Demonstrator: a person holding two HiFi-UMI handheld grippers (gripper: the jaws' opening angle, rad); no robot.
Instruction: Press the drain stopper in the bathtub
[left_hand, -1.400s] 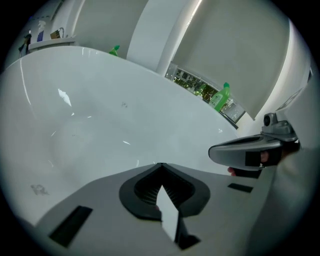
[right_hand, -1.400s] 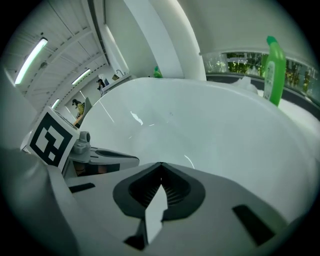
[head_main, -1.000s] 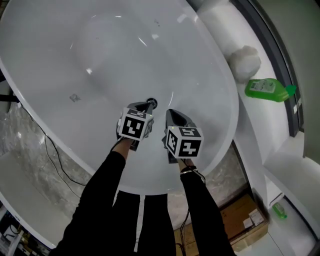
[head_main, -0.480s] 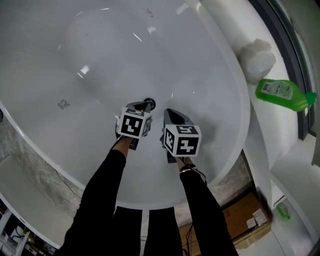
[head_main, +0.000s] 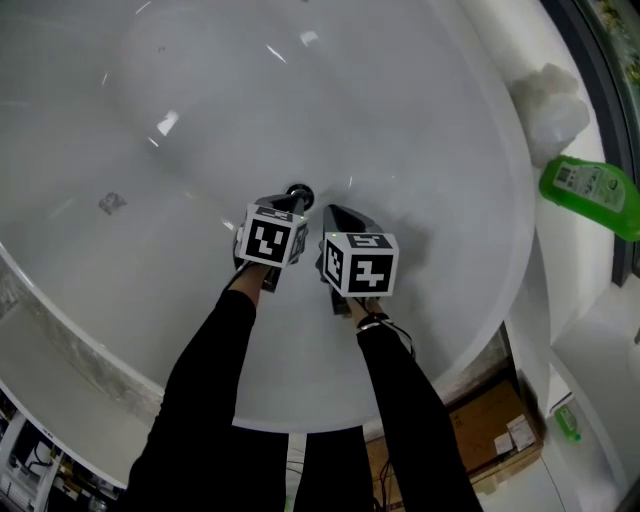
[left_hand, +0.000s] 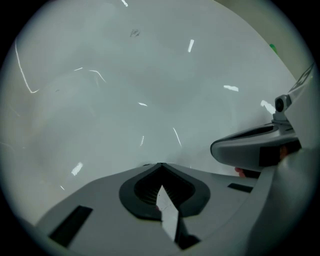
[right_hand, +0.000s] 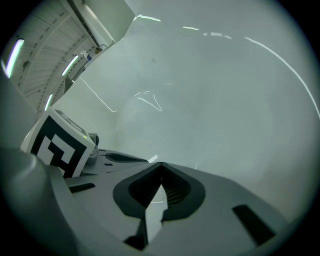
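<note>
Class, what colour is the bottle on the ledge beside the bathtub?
The bottle is green; the head view shows it best.

I found no print that I could read anywhere. The green bottle carried a pale label and the bathtub wall bore a small grey mark, both too small to make out.

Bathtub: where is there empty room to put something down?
The bathtub floor is bare left of and beyond the drain stopper. It's crowded around the stopper, where the left gripper and right gripper sit close together.
</note>
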